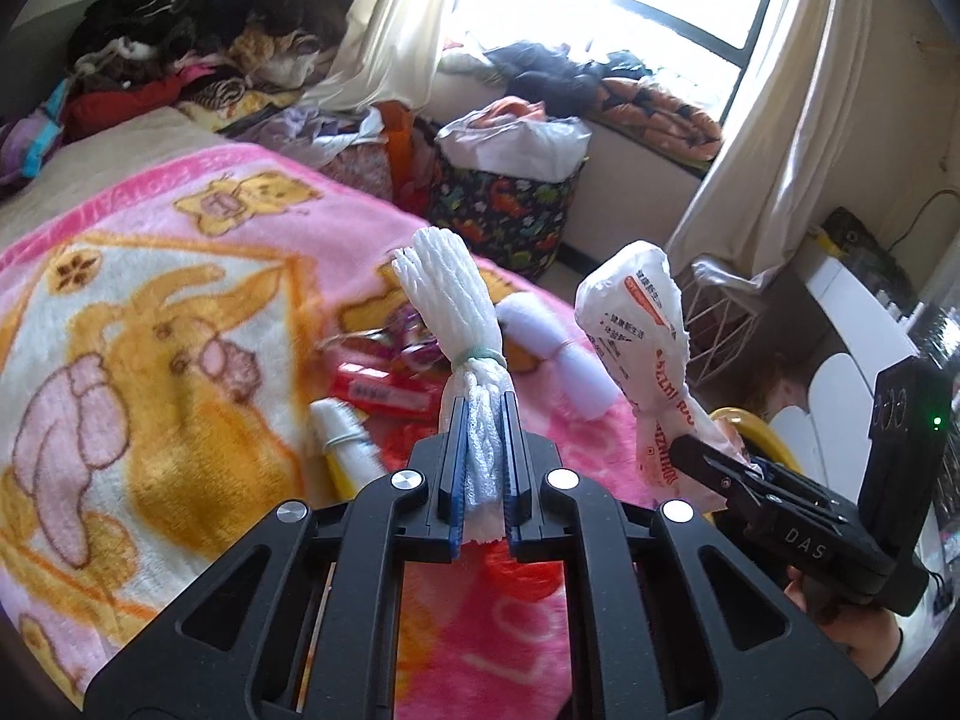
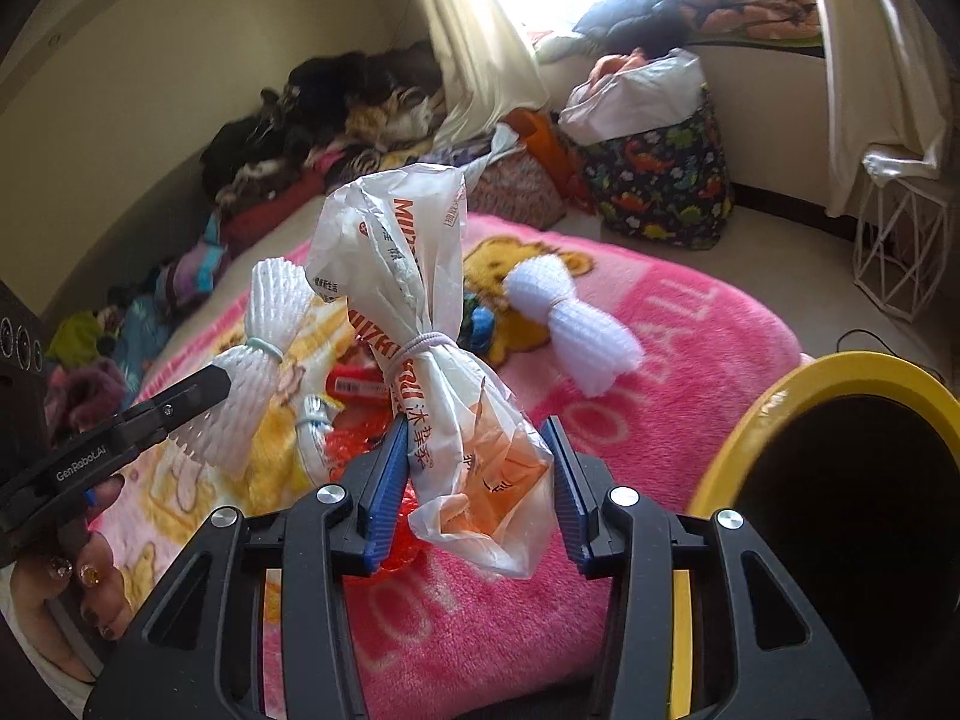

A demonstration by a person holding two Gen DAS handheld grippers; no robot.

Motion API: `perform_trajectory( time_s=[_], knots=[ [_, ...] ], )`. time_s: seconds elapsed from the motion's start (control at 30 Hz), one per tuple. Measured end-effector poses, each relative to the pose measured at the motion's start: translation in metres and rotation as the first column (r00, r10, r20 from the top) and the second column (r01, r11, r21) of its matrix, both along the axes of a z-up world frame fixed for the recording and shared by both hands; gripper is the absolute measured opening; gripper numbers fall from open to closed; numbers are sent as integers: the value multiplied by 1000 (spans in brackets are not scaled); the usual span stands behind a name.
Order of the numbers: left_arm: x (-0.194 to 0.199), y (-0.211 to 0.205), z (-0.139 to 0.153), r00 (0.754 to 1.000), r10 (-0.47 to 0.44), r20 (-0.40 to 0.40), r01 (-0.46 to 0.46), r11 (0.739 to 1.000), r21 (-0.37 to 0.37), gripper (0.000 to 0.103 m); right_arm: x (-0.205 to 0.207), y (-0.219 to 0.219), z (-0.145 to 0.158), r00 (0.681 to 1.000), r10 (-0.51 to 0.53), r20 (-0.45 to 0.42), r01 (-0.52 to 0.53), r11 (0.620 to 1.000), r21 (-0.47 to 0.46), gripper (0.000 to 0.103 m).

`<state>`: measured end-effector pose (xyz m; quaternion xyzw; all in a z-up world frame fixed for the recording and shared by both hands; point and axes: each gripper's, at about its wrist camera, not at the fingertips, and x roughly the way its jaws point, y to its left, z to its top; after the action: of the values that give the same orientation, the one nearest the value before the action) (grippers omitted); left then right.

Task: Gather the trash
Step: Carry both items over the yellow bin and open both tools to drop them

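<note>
**Ana:** Pink cartoon blanket (image 1: 180, 276) covers the bed, and the litter lies on it. Where does the bin stand?

**Ben:** Off the bed's edge, on the right. From the right wrist view the yellow-rimmed bin (image 2: 798, 384) sits just beside the right gripper (image 2: 474, 474), mouth tilted toward it.

**Ana:** What does that gripper carry?

**Ben:** A tied plastic bag (image 2: 420, 324), long axis upright. The blue pads stand fairly wide, one against the bag's lower bulge, the other perhaps just clear; I cannot tell whether they are truly clamped.

**Ana:** And the left?

**Ben:** The left gripper (image 1: 478, 456) is narrow, pinching a banded foam net (image 1: 456, 312) by its lower end, also upright, over the blanket.

**Ana:** So who drops first?

**Ben:** Likely the right; it is nearer the bin. Another foam net (image 2: 570, 324) lies flat beyond.
</note>
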<state>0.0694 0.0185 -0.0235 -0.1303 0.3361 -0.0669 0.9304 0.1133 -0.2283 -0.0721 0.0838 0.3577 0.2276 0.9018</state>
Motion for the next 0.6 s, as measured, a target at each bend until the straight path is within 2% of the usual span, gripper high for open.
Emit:
perform_trajectory(
  time_s=[0.13,0.6],
  knots=[
    [0,-22,10,998,-52,23,52,999,2,6,-7,-25,8,998,-63,7,63,997,37,42],
    [-2,-88,18,978,-202,53,201,979,19,6,-29,-98,12,970,-241,6,241,969,56,42]
  ],
)
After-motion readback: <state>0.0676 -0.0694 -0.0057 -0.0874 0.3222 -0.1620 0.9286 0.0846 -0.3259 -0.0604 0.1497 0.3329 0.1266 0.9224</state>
